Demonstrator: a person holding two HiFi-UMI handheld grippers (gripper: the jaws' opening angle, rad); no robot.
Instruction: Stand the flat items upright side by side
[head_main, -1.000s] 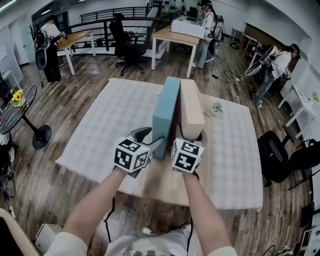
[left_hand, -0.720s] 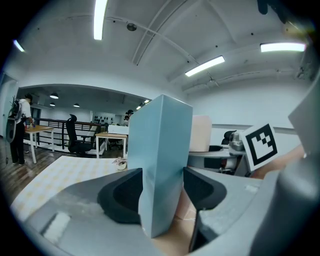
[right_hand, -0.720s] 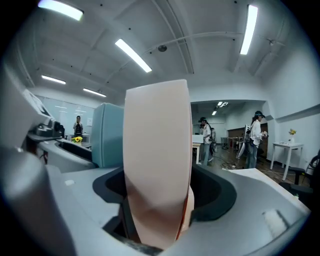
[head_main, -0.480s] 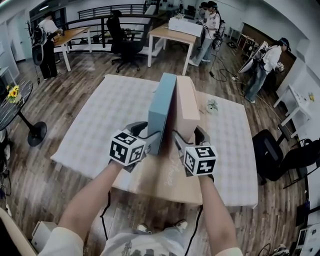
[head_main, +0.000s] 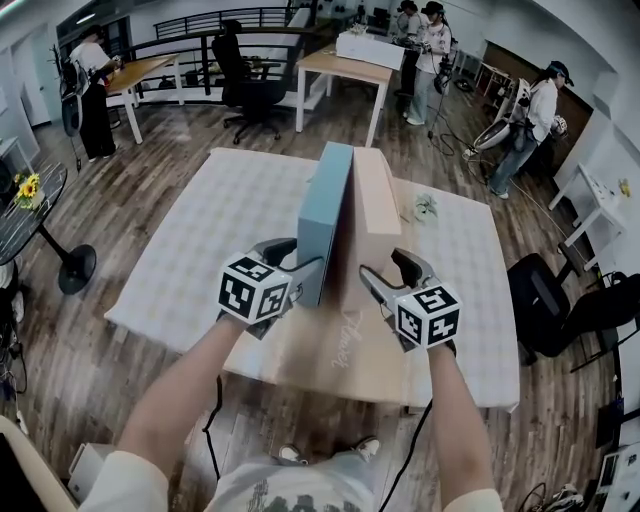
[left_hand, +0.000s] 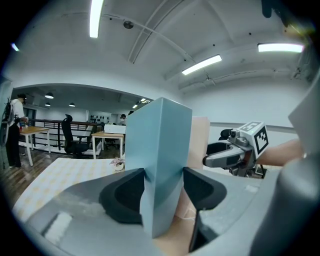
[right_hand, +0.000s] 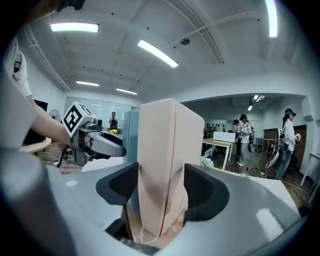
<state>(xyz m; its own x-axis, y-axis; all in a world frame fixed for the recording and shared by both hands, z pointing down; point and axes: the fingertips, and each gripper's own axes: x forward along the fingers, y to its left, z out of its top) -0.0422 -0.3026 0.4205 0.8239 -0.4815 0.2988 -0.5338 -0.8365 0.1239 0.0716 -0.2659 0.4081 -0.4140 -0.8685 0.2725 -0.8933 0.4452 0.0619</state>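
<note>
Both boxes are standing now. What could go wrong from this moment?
1. The tall light-blue flat box and the pale pink flat box stand on narrow edges; an uneven release by either tool may tip one over.
2. The right tool has just been closing its jaws on the pink box; a skewed squeeze could shove it against the blue box that the left tool grips.

we see a pale checked tablecloth spread over the wooden table, with a small potted plant near its far right side. beyond it a black office chair stands on the plank floor. sunflowers sit on a round side table at left, and a person stands at right.
</note>
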